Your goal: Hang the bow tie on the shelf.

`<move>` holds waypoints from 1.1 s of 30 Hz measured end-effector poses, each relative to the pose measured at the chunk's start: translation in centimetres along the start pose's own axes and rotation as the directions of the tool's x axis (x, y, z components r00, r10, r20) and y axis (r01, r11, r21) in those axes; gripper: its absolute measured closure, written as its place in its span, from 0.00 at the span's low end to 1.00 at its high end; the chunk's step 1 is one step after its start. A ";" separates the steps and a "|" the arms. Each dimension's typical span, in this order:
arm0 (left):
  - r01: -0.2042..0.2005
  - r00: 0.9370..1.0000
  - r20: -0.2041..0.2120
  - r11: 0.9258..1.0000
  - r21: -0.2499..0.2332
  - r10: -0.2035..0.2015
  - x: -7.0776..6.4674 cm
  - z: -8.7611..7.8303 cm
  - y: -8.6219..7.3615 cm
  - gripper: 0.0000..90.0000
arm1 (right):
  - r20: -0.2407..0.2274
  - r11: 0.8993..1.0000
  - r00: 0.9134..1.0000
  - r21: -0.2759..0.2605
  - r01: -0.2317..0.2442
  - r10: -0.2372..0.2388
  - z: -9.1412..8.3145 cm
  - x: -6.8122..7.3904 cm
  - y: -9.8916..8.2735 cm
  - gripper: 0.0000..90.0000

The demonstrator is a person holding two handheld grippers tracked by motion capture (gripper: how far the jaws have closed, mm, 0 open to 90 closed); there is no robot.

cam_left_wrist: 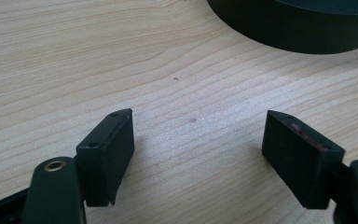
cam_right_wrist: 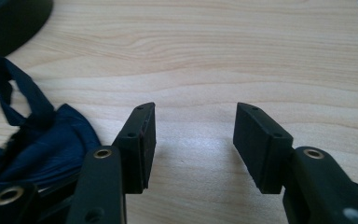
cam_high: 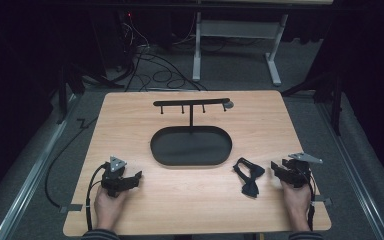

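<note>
1. High view: nearest the camera, two hands came in over the near edge of the pale wooden table (cam_high: pixel 195 210), each holding a black two-jaw gripper. The left gripper (cam_high: pixel 136 177) rested low on the table with its jaws apart and nothing between them. The right gripper (cam_high: pixel 276 169) also had its jaws apart and empty. Just beside the right gripper's jaws, on the side toward the left gripper, lay a dark navy fabric bow tie (cam_high: pixel 249 177) with a looped strap, flat on the wood and apart from the pads. Beyond both grippers sat a black oval tray (cam_high: pixel 190 146), with a black T-shaped hook stand (cam_high: pixel 191 106) rising at its far rim.

2. Left gripper view: two black pads stood wide apart over bare wood grain, gripping nothing. Ahead of the left gripper (cam_left_wrist: pixel 198 135), toward the side of one pad, curved the dark wall of the oval tray (cam_left_wrist: pixel 298 28).

3. Right gripper view: the right gripper (cam_right_wrist: pixel 195 126) had its jaws spread and bare wood between them. The navy bow tie (cam_right_wrist: pixel 37 140) lay outside the jaws, close beside one pad (cam_right_wrist: pixel 140 140); whether it touched could not be told. The tray's edge (cam_right_wrist: pixel 9 23) showed farther ahead on that same side.
</note>
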State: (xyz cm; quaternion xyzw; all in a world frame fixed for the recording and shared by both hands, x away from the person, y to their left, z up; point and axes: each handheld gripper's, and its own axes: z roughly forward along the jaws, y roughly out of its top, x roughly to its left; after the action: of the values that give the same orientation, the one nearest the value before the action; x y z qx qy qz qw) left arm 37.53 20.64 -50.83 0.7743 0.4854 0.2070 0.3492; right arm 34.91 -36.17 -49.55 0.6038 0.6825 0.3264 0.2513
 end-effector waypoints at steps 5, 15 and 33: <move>0.000 1.000 0.000 1.000 0.000 0.000 0.0 0.0 0.0 0.28 | -0.029 1.000 0.999 -0.011 -0.024 0.024 -0.5 0.1 0.0 0.58; 0.000 1.000 0.000 1.000 0.000 0.000 0.0 0.0 0.0 0.28 | -0.084 0.999 0.996 -0.041 -0.016 0.013 -1.3 1.1 0.2 0.58; -0.001 1.000 -0.001 1.000 0.002 0.001 0.0 0.0 0.0 0.28 | -0.173 0.998 0.985 -0.060 -0.016 0.005 -1.9 2.4 0.7 0.58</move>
State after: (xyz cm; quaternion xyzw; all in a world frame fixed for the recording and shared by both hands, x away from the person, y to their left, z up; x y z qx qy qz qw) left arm 37.51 20.64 -50.82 0.7748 0.4854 0.2069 0.3482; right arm 33.59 -34.07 -47.67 0.5690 0.6881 0.3995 0.2078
